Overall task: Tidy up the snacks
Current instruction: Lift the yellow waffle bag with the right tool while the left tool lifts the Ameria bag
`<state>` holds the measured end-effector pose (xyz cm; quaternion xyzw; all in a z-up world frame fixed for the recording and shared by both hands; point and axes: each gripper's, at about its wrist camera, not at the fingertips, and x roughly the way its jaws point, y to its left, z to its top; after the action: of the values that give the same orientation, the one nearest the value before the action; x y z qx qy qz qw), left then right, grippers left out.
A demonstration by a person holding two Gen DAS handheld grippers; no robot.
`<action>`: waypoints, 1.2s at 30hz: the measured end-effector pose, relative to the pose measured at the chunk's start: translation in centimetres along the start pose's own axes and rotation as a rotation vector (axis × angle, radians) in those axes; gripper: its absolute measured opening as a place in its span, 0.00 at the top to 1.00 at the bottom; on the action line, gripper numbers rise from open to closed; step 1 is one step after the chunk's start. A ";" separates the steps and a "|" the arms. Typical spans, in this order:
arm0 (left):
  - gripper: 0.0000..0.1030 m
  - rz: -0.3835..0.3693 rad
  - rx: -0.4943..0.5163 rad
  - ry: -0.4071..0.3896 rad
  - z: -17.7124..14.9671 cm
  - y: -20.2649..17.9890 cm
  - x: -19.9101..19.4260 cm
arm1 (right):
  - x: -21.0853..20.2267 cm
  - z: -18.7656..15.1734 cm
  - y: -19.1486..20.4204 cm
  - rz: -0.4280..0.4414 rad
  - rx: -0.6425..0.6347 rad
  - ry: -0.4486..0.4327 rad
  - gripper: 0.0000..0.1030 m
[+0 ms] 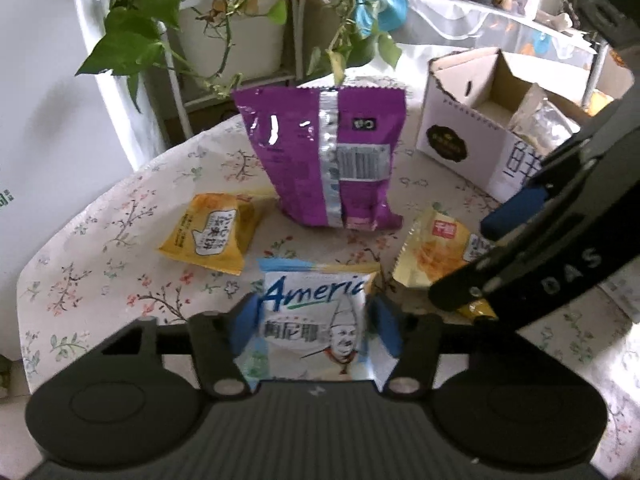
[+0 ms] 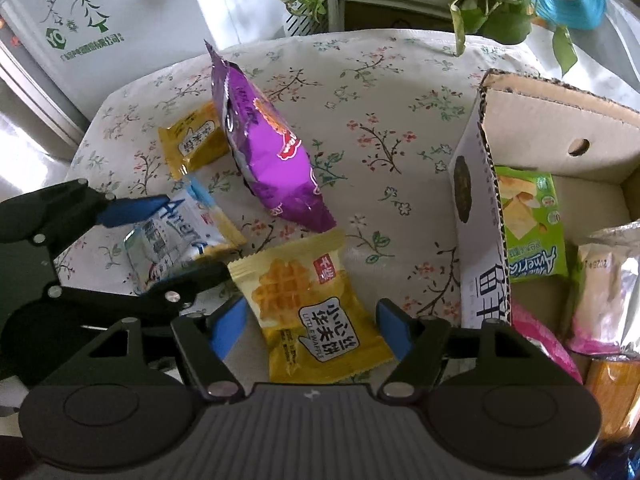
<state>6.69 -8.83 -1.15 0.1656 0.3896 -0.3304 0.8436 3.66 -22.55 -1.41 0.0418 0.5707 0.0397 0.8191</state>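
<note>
Left gripper (image 1: 312, 322) is clamped on the white-and-blue snack packet (image 1: 314, 320) lying on the tabletop (image 1: 100, 280) at its near edge. Right gripper (image 2: 310, 326) stands released, its pads straddling the yellow waffle packet (image 2: 316, 308) without touching. The cardboard box (image 2: 560, 120) sits at the right edge.

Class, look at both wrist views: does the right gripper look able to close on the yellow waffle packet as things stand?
Probably yes. The right gripper already straddles the yellow waffle packet, jaws open on either side, nothing lying on it. The left gripper, shut on the white packet, sits close alongside.
</note>
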 end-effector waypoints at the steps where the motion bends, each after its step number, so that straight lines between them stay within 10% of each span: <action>1: 0.49 -0.003 0.012 0.000 -0.1 -0.1 -0.2 | 0.1 -0.1 0.0 -0.008 -0.002 0.001 0.28; 36: 0.52 0.165 -0.234 -0.100 0.7 0.5 -7.0 | -5.6 0.1 1.1 -0.033 -0.080 -0.200 0.45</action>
<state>4.07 -5.85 4.72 0.0812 0.3679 -0.2201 0.8998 1.82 -22.09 4.00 0.0034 0.4844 0.0445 0.8737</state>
